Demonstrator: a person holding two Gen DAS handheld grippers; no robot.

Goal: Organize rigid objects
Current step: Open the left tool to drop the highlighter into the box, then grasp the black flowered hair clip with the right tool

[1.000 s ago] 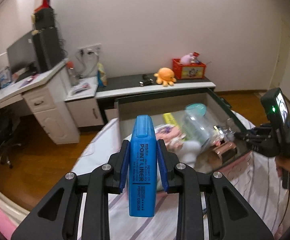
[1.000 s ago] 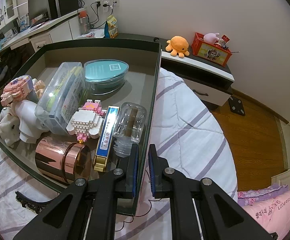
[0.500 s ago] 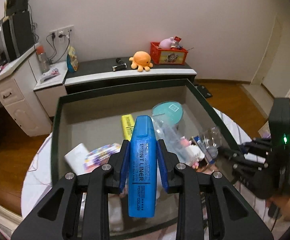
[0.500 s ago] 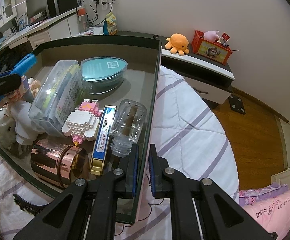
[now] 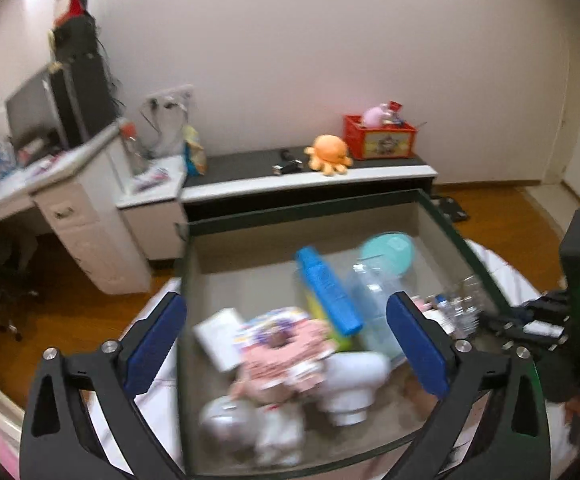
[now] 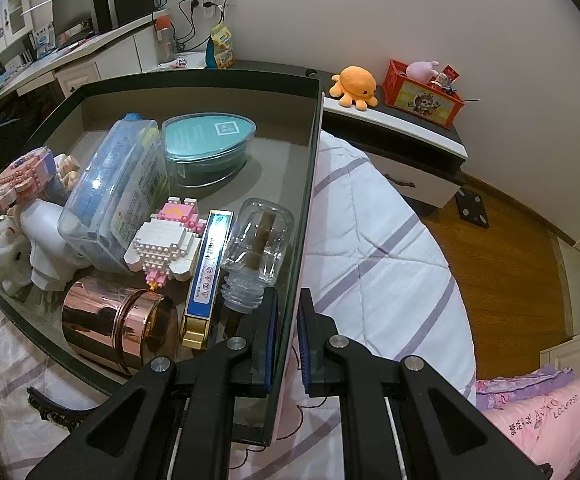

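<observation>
The blue marker (image 5: 327, 294) has left the left gripper (image 5: 286, 344), whose jaws have just opened wide; it now lies in the tray (image 5: 309, 210). The right gripper (image 6: 287, 340) clamps the tray's right wall.

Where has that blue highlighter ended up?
In the left wrist view the blue highlighter lies free inside the box, beside the clear plastic case, beyond the open left hand-held gripper.

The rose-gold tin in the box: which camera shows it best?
The right wrist view: the rose-gold tin lies sharp and unobstructed on its side at the near edge of the box. In the blurred left wrist view I cannot make it out among the clutter.
</observation>
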